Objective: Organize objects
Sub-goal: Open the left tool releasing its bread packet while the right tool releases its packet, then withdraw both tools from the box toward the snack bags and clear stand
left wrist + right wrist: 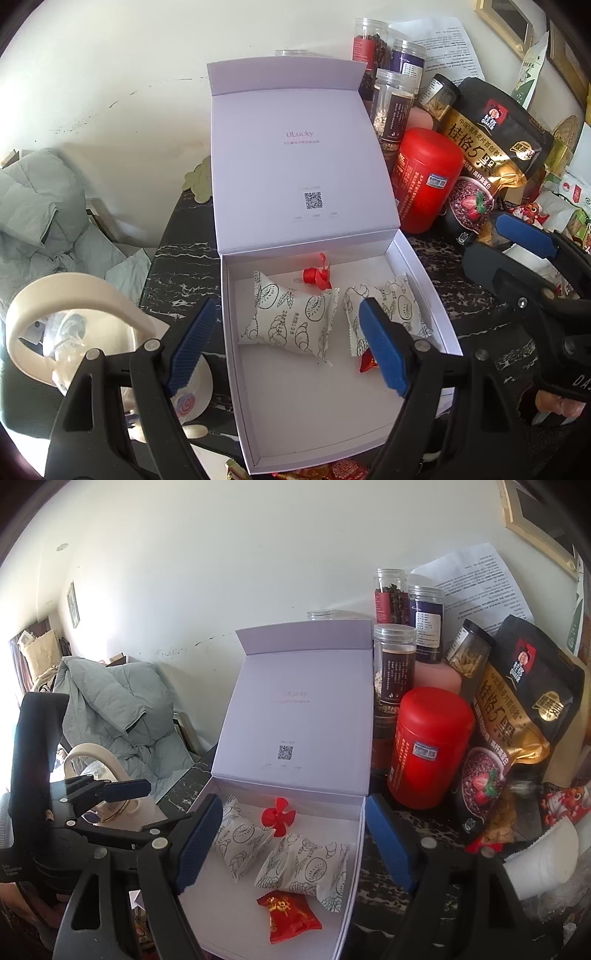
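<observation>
An open white gift box (424, 295) (354, 845) lies on the dark marble table, lid (295, 155) propped up behind. Inside lie two white patterned snack packets (288, 317) (402, 306) (240, 845) (306, 867), a small red plastic propeller (317, 275) (277, 816) and a red candy packet (290, 917), partly hidden by a finger in the left wrist view (367, 363). My left gripper (291, 347) is open and empty above the box. My right gripper (291, 849) is open and empty above the box too; it also shows in the left wrist view (524, 232).
A red canister (424, 181) (428, 749), several clear jars (391, 103) (391, 664) and a black-gold oats bag (495, 147) (517, 716) crowd the box's right side. A cream-handled kettle (66, 332) stands left. Red candy wrappers (332, 470) lie in front of the box.
</observation>
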Demonstrator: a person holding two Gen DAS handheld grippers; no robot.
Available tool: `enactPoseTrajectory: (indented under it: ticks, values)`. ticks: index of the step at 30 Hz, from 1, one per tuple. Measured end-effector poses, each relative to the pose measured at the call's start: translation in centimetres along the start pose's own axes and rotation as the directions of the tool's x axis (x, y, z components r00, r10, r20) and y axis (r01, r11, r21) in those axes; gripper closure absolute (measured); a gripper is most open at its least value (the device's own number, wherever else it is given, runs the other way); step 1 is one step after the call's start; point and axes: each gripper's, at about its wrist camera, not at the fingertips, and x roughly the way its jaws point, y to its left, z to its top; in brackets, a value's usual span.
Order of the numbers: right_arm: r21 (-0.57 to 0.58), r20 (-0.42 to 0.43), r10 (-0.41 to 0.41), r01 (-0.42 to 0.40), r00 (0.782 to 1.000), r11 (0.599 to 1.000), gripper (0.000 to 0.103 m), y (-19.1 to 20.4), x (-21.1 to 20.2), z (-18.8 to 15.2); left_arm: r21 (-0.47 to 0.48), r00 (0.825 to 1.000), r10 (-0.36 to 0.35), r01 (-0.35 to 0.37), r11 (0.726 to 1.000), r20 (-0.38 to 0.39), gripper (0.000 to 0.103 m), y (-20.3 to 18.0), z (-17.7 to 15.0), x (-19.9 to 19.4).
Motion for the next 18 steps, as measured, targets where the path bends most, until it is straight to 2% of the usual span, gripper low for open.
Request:
enactPoseTrajectory:
  ticks: [4, 11, 18]
  values:
    - [-0.004, 0.009, 0.012, -0.012, 1.0, 1.0, 0.022, 0.9, -1.9, -0.3, -0.009, 1.0, 0.003, -0.003, 1.0, 0.017, 0.024, 0.5, -0.6, -1.9]
    - [-0.011, 0.013, -0.013, 0.013, 1.0, 1.0, 0.022, 2.6, -4.7, -1.3, 0.005, 0.999, 0.014, -0.015, 1.0, 0.048, 0.024, 1.2, -2.1, -5.5]
    - [-0.014, 0.024, -0.025, 0.025, 0.999, 1.0, 0.022, 4.2, -7.3, -2.3, 0.012, 0.997, 0.007, -0.007, 1.0, 0.078, 0.019, 1.4, -3.8, -8.4]
